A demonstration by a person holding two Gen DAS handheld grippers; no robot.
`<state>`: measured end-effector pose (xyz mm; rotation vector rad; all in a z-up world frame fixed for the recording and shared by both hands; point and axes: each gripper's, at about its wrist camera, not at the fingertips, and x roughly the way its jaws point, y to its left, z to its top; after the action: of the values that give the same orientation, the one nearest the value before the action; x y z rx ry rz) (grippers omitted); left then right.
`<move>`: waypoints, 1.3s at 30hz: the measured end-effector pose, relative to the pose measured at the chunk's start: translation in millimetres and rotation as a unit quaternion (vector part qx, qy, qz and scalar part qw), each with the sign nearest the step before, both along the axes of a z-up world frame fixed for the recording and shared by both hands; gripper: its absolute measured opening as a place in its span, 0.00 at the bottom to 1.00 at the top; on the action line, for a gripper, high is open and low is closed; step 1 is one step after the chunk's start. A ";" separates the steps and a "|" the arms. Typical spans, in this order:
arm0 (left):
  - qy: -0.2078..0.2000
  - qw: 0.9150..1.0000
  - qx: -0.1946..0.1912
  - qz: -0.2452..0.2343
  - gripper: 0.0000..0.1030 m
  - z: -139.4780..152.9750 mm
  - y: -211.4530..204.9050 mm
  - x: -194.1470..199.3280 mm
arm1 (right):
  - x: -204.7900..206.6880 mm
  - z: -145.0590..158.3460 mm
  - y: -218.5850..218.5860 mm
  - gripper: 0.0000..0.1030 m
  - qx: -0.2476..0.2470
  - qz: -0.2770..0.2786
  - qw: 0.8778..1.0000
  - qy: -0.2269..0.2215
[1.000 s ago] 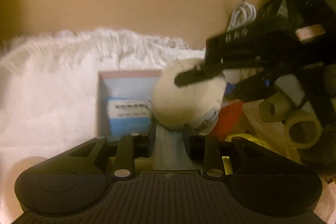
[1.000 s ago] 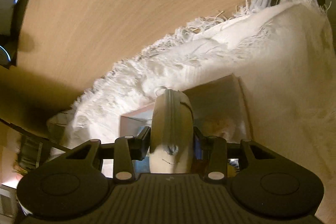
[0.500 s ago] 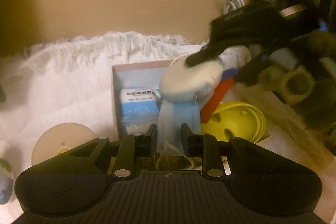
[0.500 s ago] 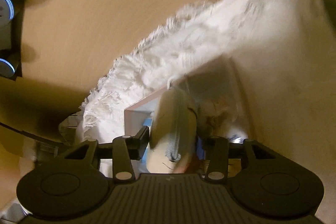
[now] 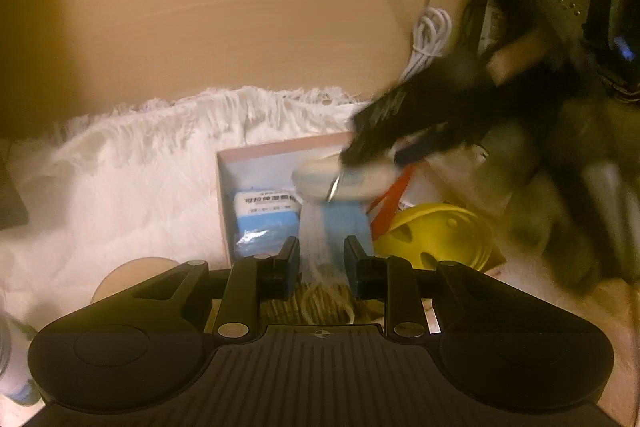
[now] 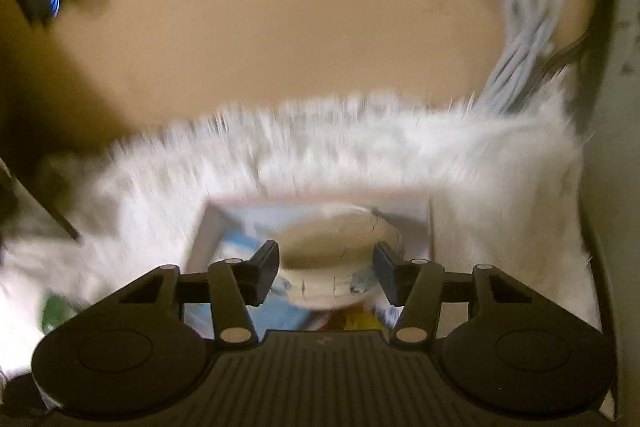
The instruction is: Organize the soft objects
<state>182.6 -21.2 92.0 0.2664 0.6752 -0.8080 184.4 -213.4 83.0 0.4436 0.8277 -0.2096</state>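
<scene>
**Now releasing: a soft pouch set down into the box**

Now we take the pink-rimmed box (image 5: 280,151) on the white fluffy rug (image 5: 132,163) as our landmark. Over it, the right hand-held gripper (image 6: 326,263) has rolled from a half second ago, so that the cream pouch (image 6: 340,247), then held edge-up, now lies flat between the fingers. Its jaws are opening, and a gap shows between each pad and the pouch; we judge the pouch to be let go into the box, though motion blur hides whether it rests there yet. At the near edge of the box, our left hand-held gripper (image 5: 322,259) stays clamped on a pale blue cloth (image 5: 336,231), which rises toward the pouch. Inside the box, left of the cloth, lies a blue packet (image 5: 266,219). Right of the box sits a yellow lid (image 5: 436,235). Beyond the rug, on the counter (image 5: 240,19), lies a coiled white cable (image 5: 432,31). Presumably one soft item is now nearly stowed, and the cloth remains.
</scene>
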 end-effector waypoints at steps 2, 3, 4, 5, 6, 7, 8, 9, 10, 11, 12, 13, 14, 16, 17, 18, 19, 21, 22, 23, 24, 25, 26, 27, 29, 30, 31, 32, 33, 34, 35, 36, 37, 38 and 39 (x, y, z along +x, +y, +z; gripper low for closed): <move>0.000 1.000 0.001 0.005 0.26 -0.7 0.2 0.5 | 3.1 -11.2 9.4 0.63 -0.017 0.012 1.000 0.012; 0.001 1.000 -0.003 0.007 0.26 0.3 1.6 -0.2 | 1.1 -11.5 12.2 0.63 -0.023 0.012 1.000 0.010; 0.000 1.000 -0.013 0.010 0.26 2.2 3.8 -2.2 | -1.1 -9.7 14.0 0.63 -0.027 0.013 0.999 0.010; -0.004 1.000 -0.020 0.013 0.26 3.7 4.7 -4.3 | -3.3 -7.6 14.9 0.62 -0.030 0.015 0.999 0.009; -0.009 0.999 -0.027 0.015 0.26 5.6 5.5 -7.0 | -8.6 -4.6 15.5 0.62 -0.031 0.020 0.999 0.005; -0.017 0.999 -0.037 0.019 0.26 9.2 7.9 -12.0 | -14.6 -1.1 15.3 0.62 -0.034 0.020 0.999 0.000; -0.023 0.998 -0.045 0.024 0.26 12.7 11.5 -16.7 | -21.1 2.4 15.5 0.62 -0.038 0.018 0.999 -0.005; -0.029 0.998 -0.054 0.030 0.26 16.2 15.2 -21.5 | -28.6 6.7 16.4 0.62 -0.046 0.015 0.999 -0.014; -0.036 0.997 -0.063 0.037 0.26 18.9 19.3 -26.4 | -37.7 12.6 17.0 0.62 -0.054 0.012 0.998 -0.025; -0.044 0.995 -0.072 0.046 0.26 21.6 24.2 -33.2 | -48.0 18.6 17.8 0.62 -0.064 0.009 0.997 -0.037; -0.055 0.993 -0.082 0.059 0.26 23.2 30.1 -42.8 | -58.4 23.9 19.1 0.62 -0.073 0.009 0.996 -0.050; -0.065 0.991 -0.088 0.075 0.26 23.3 35.5 -52.7 | -70.9 30.4 21.2 0.62 -0.081 0.013 0.995 -0.063; -0.072 0.989 -0.092 0.090 0.26 22.2 39.9 -61.4 | -79.9 34.3 24.5 0.62 -0.089 0.020 0.993 -0.072; -0.077 0.984 -0.096 0.131 0.26 14.2 49.0 -81.8 | -101.6 39.8 32.8 0.64 -0.110 0.046 0.989 -0.090; -0.072 0.980 -0.096 0.156 0.26 7.8 53.6 -90.8 | -111.2 40.6 37.5 0.65 -0.120 0.060 0.986 -0.097; -0.062 0.977 -0.093 0.181 0.26 0.3 57.7 -99.3 | -121.4 39.3 43.3 0.66 -0.128 0.075 0.983 -0.104; -0.047 0.973 -0.090 0.206 0.26 -9.0 61.1 -108.8 | -131.5 36.4 48.4 0.67 -0.135 0.090 0.981 -0.107; -0.027 0.967 -0.085 0.241 0.26 -27.1 65.9 -126.2 | -147.5 24.8 59.0 0.67 -0.137 0.123 0.977 -0.107; -0.024 0.963 -0.077 0.256 0.26 -36.6 65.9 -135.1 | -156.6 17.3 62.7 0.68 -0.134 0.139 0.975 -0.105; -0.022 0.960 -0.069 0.271 0.26 -45.4 65.2 -143.3 | -162.0 9.5 67.5 0.69 -0.132 0.151 0.974 -0.103; -0.018 0.956 -0.066 0.286 0.26 -53.1 65.0 -149.6 | -167.8 -1.4 72.4 0.70 -0.131 0.166 0.972 -0.100; -0.014 0.952 -0.065 0.298 0.26 -60.6 64.0 -155.8 | -172.3 -11.5 77.3 0.71 -0.131 0.178 0.970 -0.096; -0.012 0.950 -0.061 0.308 0.26 -67.0 62.0 -160.4 | -174.8 -24.7 82.4 0.71 -0.134 0.190 0.969 -0.088; -0.012 0.947 -0.055 0.316 0.26 -72.2 59.3 -165.1 | -175.7 -36.8 87.0 0.71 -0.139 0.200 0.967 -0.077; -0.009 0.945 -0.045 0.323 0.27 -82.2 50.9 -169.0 | -175.4 -62.7 94.6 0.71 -0.151 0.217 0.963 -0.059; -0.006 0.945 -0.039 0.325 0.27 -87.5 45.8 -170.8 | -175.5 -74.3 96.3 0.71 -0.158 0.220 0.961 -0.054; -0.010 0.945 -0.034 0.325 0.28 -92.5 41.1 -172.5 | -173.9 -85.4 97.4 0.71 -0.162 0.223 0.960 -0.046; -0.026 0.946 -0.026 0.323 0.28 -94.3 35.8 -178.2 | -171.7 -94.1 96.8 0.76 -0.160 0.225 0.960 -0.037; -0.037 0.946 -0.014 0.321 0.28 -95.5 31.0 -182.8 | -175.1 -98.0 94.8 0.79 -0.161 0.220 0.960 -0.060; -0.044 0.947 -0.004 0.319 0.28 -95.5 28.2 -186.0 | -176.3 -102.8 94.1 0.84 -0.165 0.215 0.960 -0.063; -0.047 0.946 0.001 0.320 0.28 -95.4 25.7 -188.0 | -179.7 -105.0 90.3 0.88 -0.165 0.212 0.961 -0.071; -0.046 0.945 0.001 0.323 0.28 -95.1 25.1 -188.3 | -180.2 -107.5 88.4 0.90 -0.166 0.209 0.961 -0.074; -0.044 0.944 -0.003 0.327 0.28 -95.0 25.6 -187.3 | -180.0 -108.0 86.7 0.94 -0.164 0.205 0.962 -0.074; -0.042 0.943 -0.007 0.331 0.28 -94.8 26.3 -188.7 | -179.2 -108.6 85.3 0.99 -0.165 0.197 0.964 -0.069; -0.039 0.942 -0.009 0.335 0.28 -94.6 26.1 -189.3 | -178.1 -109.1 83.9 1.00 -0.164 0.188 0.966 -0.064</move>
<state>-6.6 4.9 -2.6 0.0379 0.6275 -0.1500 6.2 -129.5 -26.2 -0.0149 0.7184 0.0357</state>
